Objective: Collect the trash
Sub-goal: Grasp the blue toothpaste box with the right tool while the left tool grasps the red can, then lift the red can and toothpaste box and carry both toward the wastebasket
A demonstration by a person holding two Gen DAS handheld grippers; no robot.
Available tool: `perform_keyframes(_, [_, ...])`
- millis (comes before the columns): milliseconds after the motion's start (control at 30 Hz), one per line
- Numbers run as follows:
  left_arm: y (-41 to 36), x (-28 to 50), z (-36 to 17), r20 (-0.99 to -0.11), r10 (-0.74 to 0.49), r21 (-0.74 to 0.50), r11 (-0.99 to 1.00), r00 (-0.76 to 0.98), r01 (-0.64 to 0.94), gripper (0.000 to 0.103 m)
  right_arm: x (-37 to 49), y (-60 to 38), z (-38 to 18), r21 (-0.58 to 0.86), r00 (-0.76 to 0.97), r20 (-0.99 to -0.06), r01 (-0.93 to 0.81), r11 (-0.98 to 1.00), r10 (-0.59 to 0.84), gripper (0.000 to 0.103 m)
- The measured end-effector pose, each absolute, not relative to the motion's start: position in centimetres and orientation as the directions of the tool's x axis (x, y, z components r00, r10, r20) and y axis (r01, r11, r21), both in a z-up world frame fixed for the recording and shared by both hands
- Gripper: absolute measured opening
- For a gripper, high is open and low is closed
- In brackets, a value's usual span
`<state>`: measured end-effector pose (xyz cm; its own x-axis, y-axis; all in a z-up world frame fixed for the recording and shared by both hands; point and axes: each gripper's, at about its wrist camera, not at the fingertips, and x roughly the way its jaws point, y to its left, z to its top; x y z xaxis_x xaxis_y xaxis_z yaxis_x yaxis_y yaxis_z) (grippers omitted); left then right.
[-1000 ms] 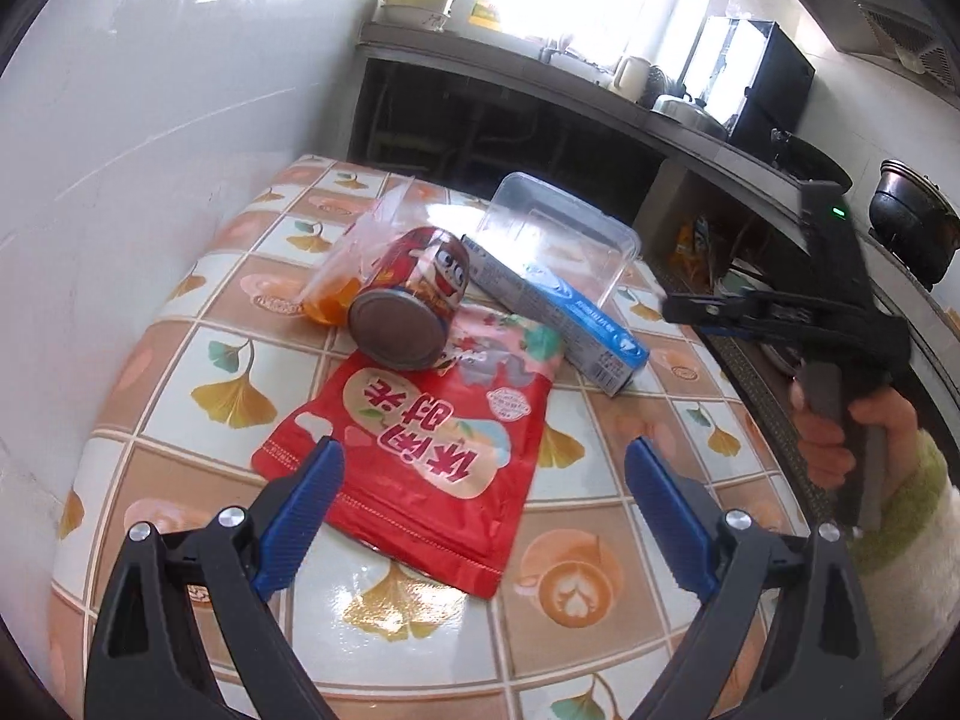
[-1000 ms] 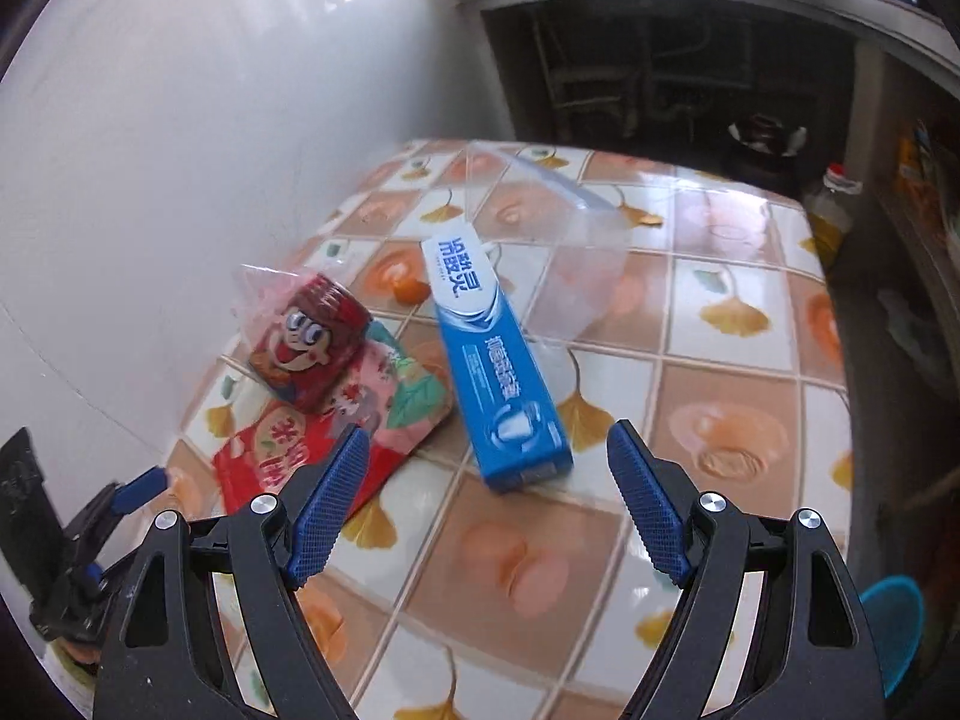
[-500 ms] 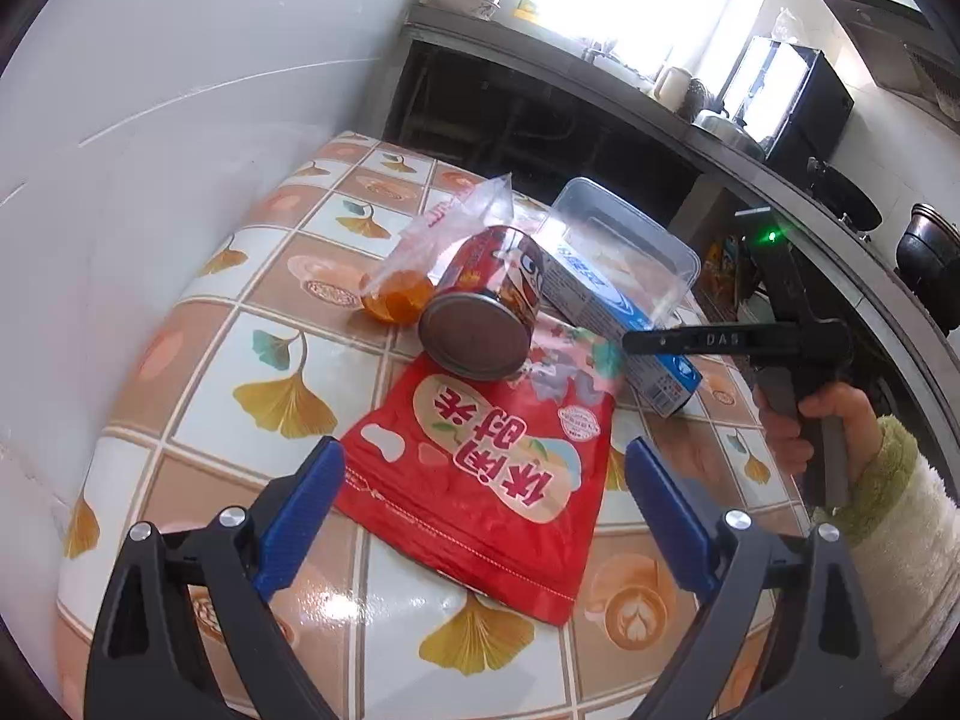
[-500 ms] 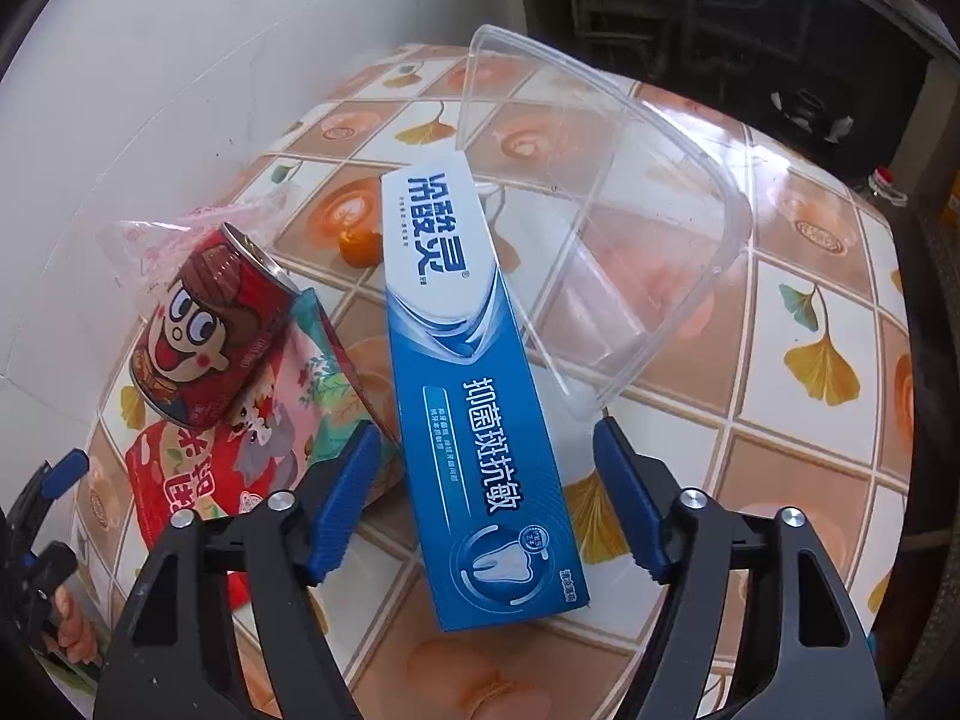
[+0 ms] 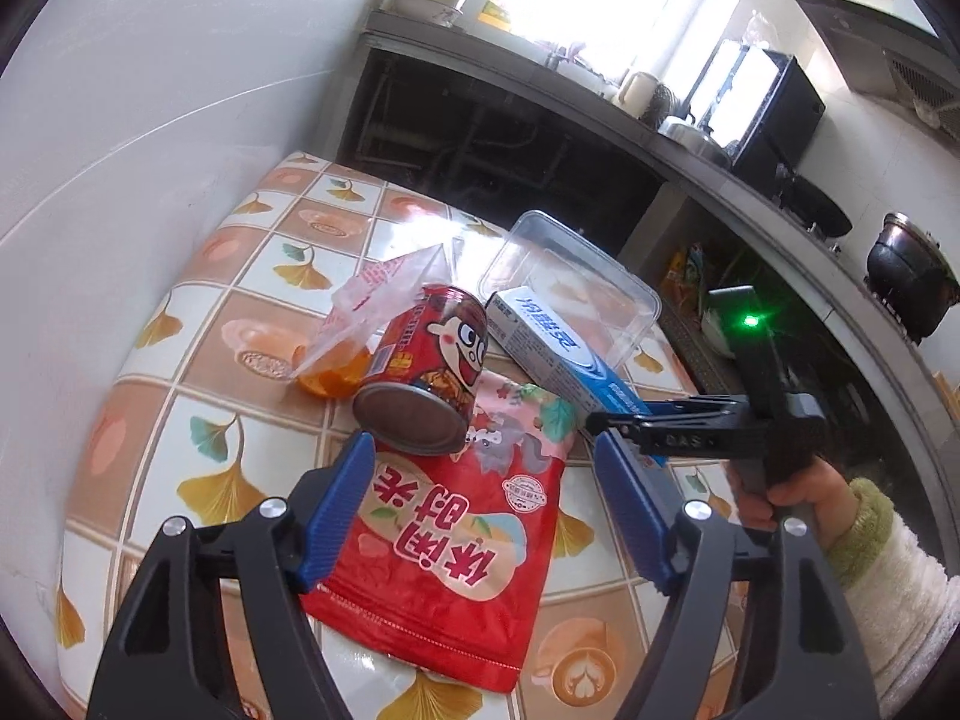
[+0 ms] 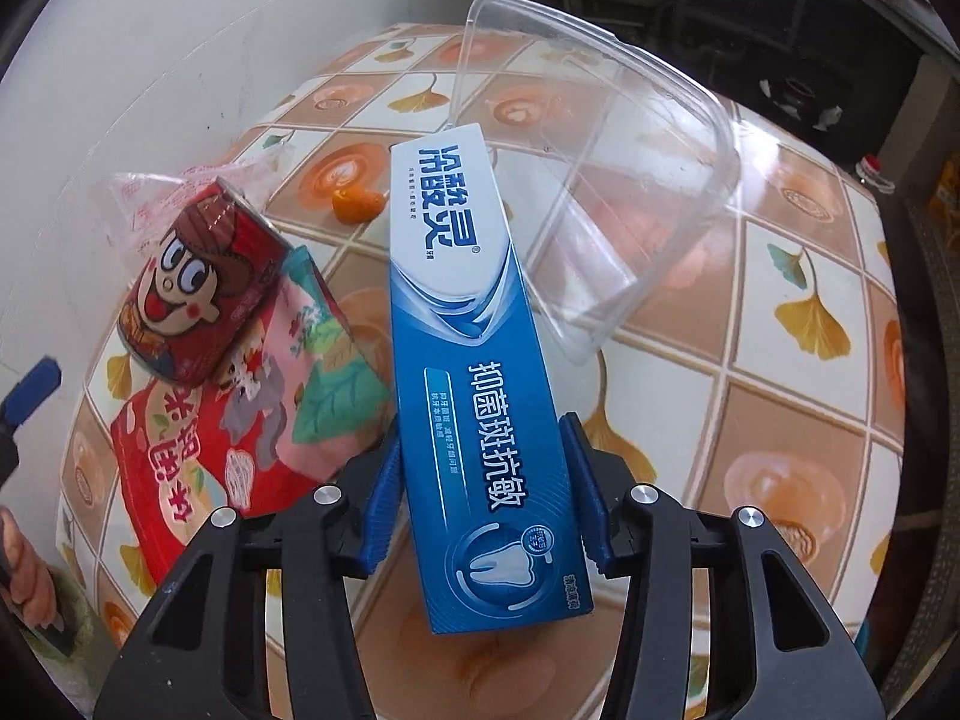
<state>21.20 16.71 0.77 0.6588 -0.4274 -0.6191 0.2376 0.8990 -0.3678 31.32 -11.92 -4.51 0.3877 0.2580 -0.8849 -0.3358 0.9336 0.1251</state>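
We see a blue-and-white toothpaste box (image 6: 474,372) lying on the tiled desk (image 6: 780,420), propped on a clear tub (image 6: 600,180) — our right gripper (image 6: 483,498) has just been closing, pads at its sides. The left gripper (image 5: 480,516), also narrowing, straddles the red pouch (image 5: 444,552), touching nothing. Only the left view shows a green light.

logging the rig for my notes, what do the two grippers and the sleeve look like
Both the left gripper and the right gripper have black arms with silver pivot screws and ribbed blue pads. The right one's black body carries a green light. The sleeve is fluffy cream with a green cuff.
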Motion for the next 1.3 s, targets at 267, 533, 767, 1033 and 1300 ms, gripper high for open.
perform_keyframes(267, [13.8, 24.8, 0.8, -0.682, -0.358, -0.23, 0.933, 0.638, 0.277, 0.073, 26.6, -14.0, -4.1, 0.162, 0.403, -0.869, -0.32, 0.934, 0.289, 0.045])
perform_keyframes(533, [11.1, 28.6, -1.0, -0.765, -0.17, 0.013, 0.96, 0.621, 0.278, 0.07, 22.9, -16.3, -4.0, 0.219, 0.413, -0.848, -0.296, 0.93, 0.331, 0.045])
perform_keyframes(767, [10.0, 30.3, -3.4, -0.799, -0.023, 0.18, 0.944, 0.601, 0.276, 0.066, 21.5, -17.8, -4.5, 0.253, 0.411, -0.84, -0.28, 0.926, 0.354, 0.045])
perform_keyframes(1033, [9.2, 30.0, -3.5, -0.794, 0.042, 0.254, 0.929, 0.606, 0.268, 0.065, 20.8, -18.5, -4.9, 0.277, 0.409, -0.832, -0.276, 0.92, 0.373, 0.045])
perform_keyframes(1300, [9.2, 25.0, -1.1, -0.796, 0.004, 0.216, 0.936, 0.606, 0.277, 0.064, 20.8, -18.9, -5.0, 0.288, 0.412, -0.826, -0.278, 0.917, 0.384, 0.044])
